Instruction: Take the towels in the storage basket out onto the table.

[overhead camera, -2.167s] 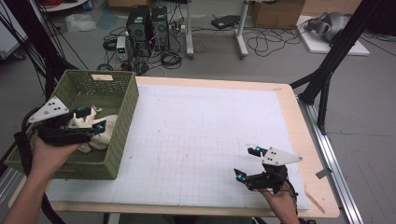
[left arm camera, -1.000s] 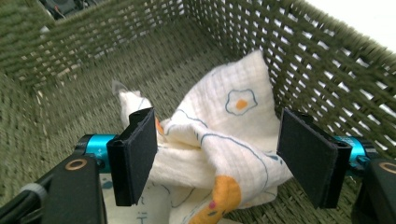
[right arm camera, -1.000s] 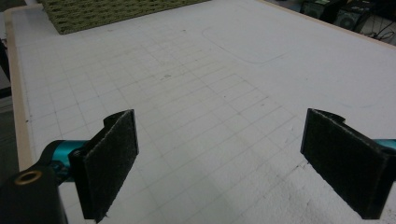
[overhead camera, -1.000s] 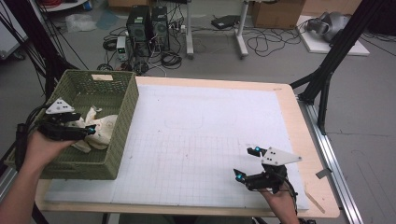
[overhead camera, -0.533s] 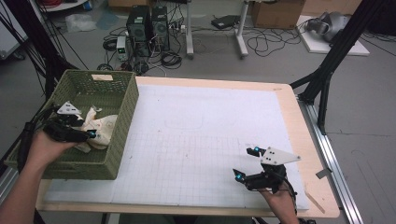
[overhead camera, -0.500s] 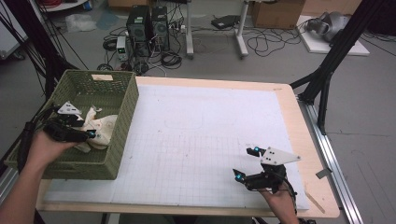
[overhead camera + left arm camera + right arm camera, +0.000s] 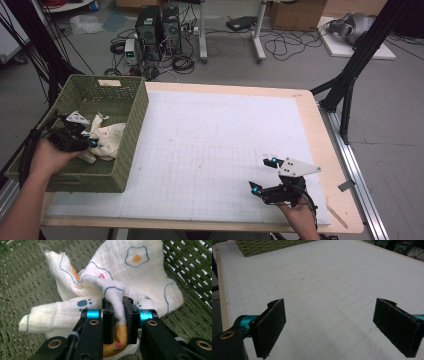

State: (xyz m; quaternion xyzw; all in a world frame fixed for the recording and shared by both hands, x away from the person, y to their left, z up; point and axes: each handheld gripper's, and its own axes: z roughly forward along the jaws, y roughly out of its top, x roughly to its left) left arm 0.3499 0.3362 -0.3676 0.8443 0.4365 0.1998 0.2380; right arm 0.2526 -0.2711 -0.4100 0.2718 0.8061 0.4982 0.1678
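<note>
High view: the left claw (image 7: 92,141) is down inside a green woven basket (image 7: 131,131) at the counter's (image 7: 310,120) left edge, on a crumpled pale cloth (image 7: 111,140). The right claw (image 7: 264,174) rests on the near right of the counter's white gridded mat (image 7: 210,145), well apart from the basket, a grey three-cornered plate on top.

Left gripper view gives what the high one cannot: the left claw (image 7: 117,315) is pinched shut on a raised fold of the cloth (image 7: 140,272), a soft, crinkled muslin printed with fried eggs, a blue paw and outlined shapes. The cloth lies bunched on the basket's (image 7: 22,282) coarse plaited floor, against its open-weave wall.

Right gripper view shows the right claw (image 7: 329,327) wide open, holding nothing, its flat pads (image 7: 272,327) faced in dark felt-like material, over the mat (image 7: 317,277).
</note>
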